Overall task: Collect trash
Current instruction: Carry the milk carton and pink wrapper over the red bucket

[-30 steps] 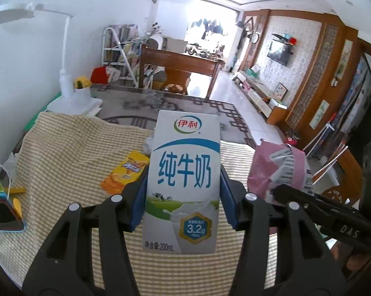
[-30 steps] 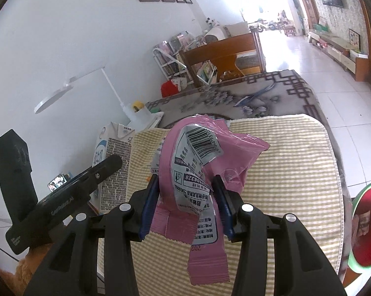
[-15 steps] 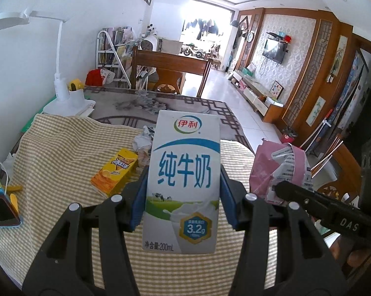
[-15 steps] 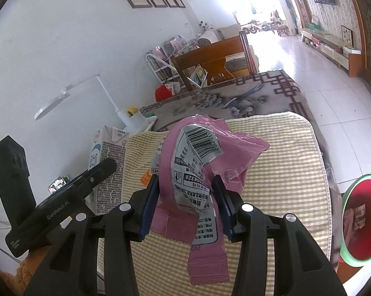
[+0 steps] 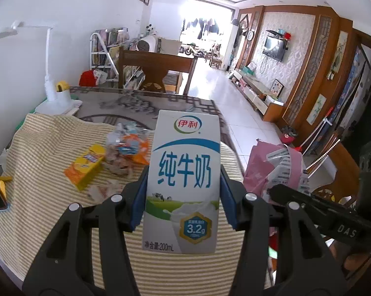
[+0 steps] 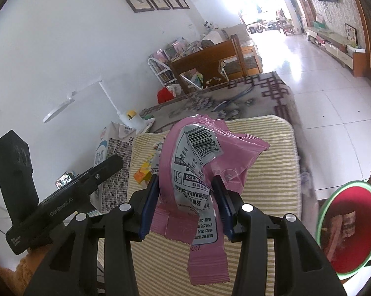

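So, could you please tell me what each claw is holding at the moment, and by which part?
The left claw grips the milk carton by its two side faces, upright. The right claw pinches the crumpled pink wrapper across its middle.

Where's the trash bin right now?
In the right wrist view, the red bin with a green rim sits at lower right, below the striped tablecloth's right edge.

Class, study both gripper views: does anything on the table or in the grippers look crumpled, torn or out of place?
Yes. The pink wrapper in the right gripper is crumpled and torn open. On the checked cloth, a yellow box lies on its side beside crumpled clear packaging. The milk carton looks intact.
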The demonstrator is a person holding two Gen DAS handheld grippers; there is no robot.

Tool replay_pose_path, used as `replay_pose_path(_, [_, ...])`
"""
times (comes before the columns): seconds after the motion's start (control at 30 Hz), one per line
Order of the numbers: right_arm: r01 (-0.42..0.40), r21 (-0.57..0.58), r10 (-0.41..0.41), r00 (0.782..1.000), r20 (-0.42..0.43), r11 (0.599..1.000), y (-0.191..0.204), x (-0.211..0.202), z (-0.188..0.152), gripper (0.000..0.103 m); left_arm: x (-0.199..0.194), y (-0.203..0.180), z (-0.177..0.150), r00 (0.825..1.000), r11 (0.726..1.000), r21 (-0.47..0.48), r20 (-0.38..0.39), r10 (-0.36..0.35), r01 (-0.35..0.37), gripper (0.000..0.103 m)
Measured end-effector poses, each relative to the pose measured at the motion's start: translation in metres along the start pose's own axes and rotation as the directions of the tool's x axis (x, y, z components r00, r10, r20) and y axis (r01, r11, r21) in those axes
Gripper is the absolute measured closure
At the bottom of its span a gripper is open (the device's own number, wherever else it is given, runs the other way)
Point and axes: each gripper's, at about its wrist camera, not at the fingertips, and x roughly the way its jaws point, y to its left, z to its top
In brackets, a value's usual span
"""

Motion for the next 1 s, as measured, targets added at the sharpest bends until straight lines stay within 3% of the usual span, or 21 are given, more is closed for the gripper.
replay_pose_path(0.47, [0.01,0.052,-0.009,1.0,-0.008,0.999,-0.09,-0.062,0.002,0.06,0.023,-0.103,-0.011,0.999,0.999,0.03,-0.03,-0.024,0.025,0.053])
replay_pose_path(1.0, [0.139,0.211,-0.15,0.988,0.036,0.968,-0.195,-0.136,-0.016,0.059,0.062,-0.203,-0.026,0.976,0.975,0.105,-0.121,-0.181,0.194,0.053])
